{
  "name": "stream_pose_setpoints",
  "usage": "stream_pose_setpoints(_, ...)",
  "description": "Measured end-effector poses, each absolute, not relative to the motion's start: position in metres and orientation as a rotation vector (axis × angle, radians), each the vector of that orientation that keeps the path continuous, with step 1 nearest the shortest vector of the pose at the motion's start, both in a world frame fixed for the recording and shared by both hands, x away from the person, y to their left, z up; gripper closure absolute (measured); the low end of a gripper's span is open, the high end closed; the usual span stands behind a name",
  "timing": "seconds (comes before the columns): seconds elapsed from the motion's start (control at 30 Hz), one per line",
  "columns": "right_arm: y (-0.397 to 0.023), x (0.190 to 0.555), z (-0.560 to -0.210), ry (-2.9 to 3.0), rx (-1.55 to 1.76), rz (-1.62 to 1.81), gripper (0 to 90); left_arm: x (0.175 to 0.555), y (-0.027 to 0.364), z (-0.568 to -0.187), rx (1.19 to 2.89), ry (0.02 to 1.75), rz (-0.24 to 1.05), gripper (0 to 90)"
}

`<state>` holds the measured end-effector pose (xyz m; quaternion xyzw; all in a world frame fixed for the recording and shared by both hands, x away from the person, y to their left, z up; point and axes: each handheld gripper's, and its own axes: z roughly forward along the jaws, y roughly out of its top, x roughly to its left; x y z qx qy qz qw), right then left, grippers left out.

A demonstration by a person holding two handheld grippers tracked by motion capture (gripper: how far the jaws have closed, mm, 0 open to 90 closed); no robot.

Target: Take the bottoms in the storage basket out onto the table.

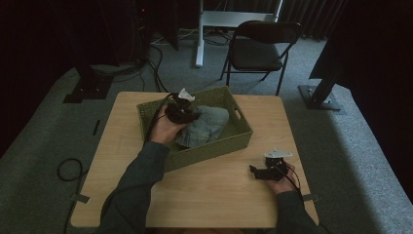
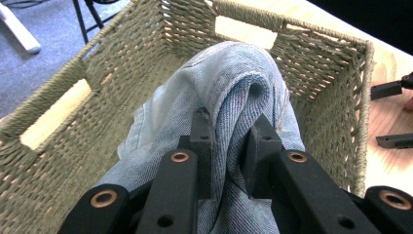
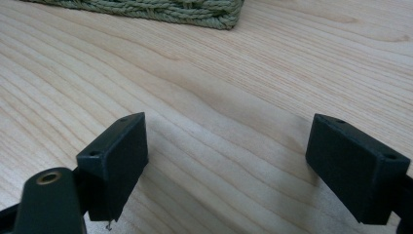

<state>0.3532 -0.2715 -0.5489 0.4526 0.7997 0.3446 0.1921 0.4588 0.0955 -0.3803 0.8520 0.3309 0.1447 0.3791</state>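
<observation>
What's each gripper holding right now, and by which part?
Left gripper pinches a raised fold of the denim garment inside the woven basket. Right gripper is open over the table, holding nothing.

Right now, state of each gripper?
Left gripper: jaws shut on a fold of the denim garment in the woven basket.
Right gripper: jaws open, nothing between them, over the table.

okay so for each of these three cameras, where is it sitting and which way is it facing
High view: above the person's side, looking forward and down on the table; both forearms and grippers show.
Left gripper view: on the left gripper, looking into the basket; its jaws pinch the denim cloth.
Right gripper view: on the right gripper, low over the table, jaws apart.
Shared: all three show the basket and table.
</observation>
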Motion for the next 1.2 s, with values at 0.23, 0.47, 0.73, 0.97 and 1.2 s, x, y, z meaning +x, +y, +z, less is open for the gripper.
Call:
stream_pose_setpoints(0.23, -0.272, 0.353, -0.549, 2.245, 1.270, 0.967, 15.4, 0.452, 0.104, -0.367, 2.166, 0.833, 0.400, 78.0)
stream_pose_setpoints(0.47, -0.271, 0.353, -0.549, 2.244, 1.270, 0.969, 15.4, 0.444, 0.111, -0.349, 2.132, 0.816, 0.391, 78.0)
stream_pose_setpoints(0.73, -0.271, 0.353, -0.549, 2.244, 1.270, 0.969, 15.4, 0.433, 0.118, -0.336, 2.118, 0.796, 0.396, 78.1)
stream_pose_setpoints(0.97, -0.271, 0.353, -0.549, 2.244, 1.270, 0.968, 15.4, 0.423, 0.119, -0.320, 2.098, 0.761, 0.399, 78.3)
stream_pose_setpoints(1.2, -0.272, 0.353, -0.549, 2.244, 1.269, 0.967, 15.4, 0.411, 0.120, -0.306, 2.069, 0.735, 0.398, 78.4)
